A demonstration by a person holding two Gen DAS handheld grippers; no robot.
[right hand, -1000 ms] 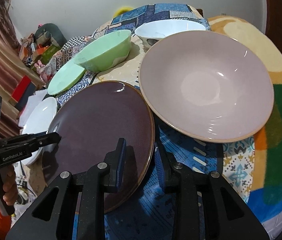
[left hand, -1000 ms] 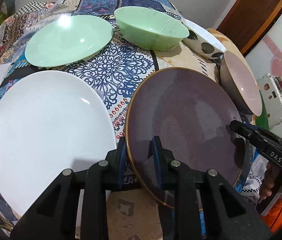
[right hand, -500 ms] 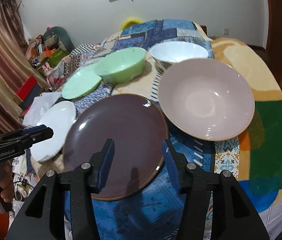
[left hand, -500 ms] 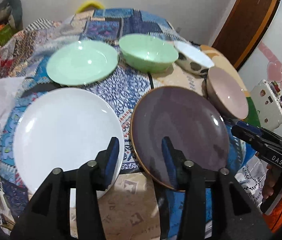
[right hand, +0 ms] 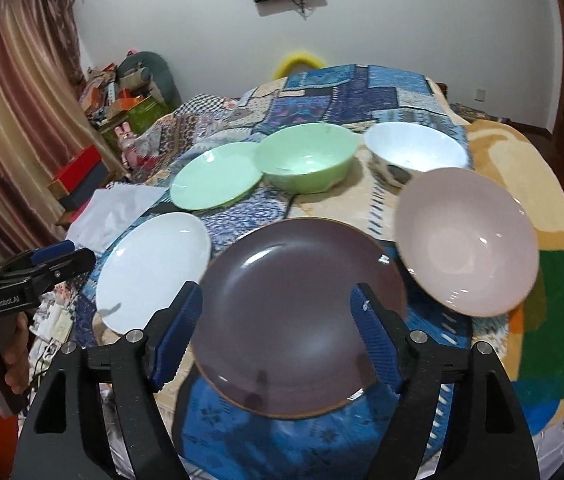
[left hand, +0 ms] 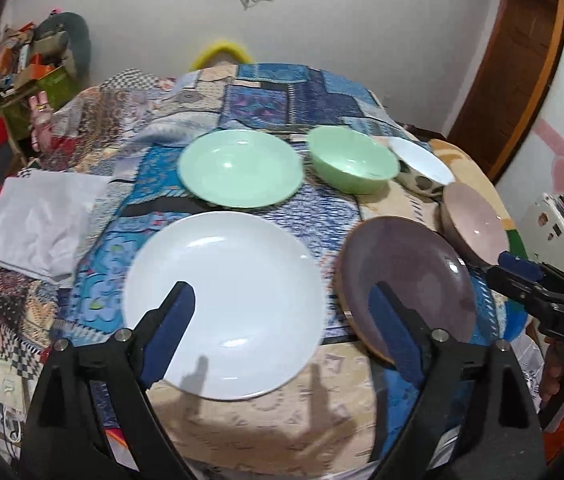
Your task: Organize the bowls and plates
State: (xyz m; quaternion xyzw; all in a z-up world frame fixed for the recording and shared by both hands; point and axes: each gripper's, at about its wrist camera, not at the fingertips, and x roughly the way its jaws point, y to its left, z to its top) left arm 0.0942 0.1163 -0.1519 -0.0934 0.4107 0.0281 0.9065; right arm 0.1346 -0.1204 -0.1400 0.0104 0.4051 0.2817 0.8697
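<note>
A dark purple plate (left hand: 405, 280) (right hand: 301, 316) lies at the near edge of the cloth-covered table. A white plate (left hand: 222, 300) (right hand: 154, 268) lies to its left, a green plate (left hand: 240, 172) (right hand: 216, 174) behind that. A green bowl (left hand: 351, 164) (right hand: 305, 162), a white bowl (left hand: 421, 168) (right hand: 415, 152) and a pink bowl (left hand: 475, 220) (right hand: 465, 240) stand further back and right. My left gripper (left hand: 283, 332) is open and empty above the near edge, between the white and purple plates. My right gripper (right hand: 278, 332) is open and empty over the purple plate.
A patchwork cloth (left hand: 282, 92) covers the round table. A folded white cloth (left hand: 38, 220) lies at the table's left edge. Clutter and boxes (right hand: 122, 96) stand on the floor at the far left. A wooden door (left hand: 513, 60) is at the right.
Both grippers let go of the purple plate, opened wide and pulled back and up from the table. The plate now lies flat on the cloth.
</note>
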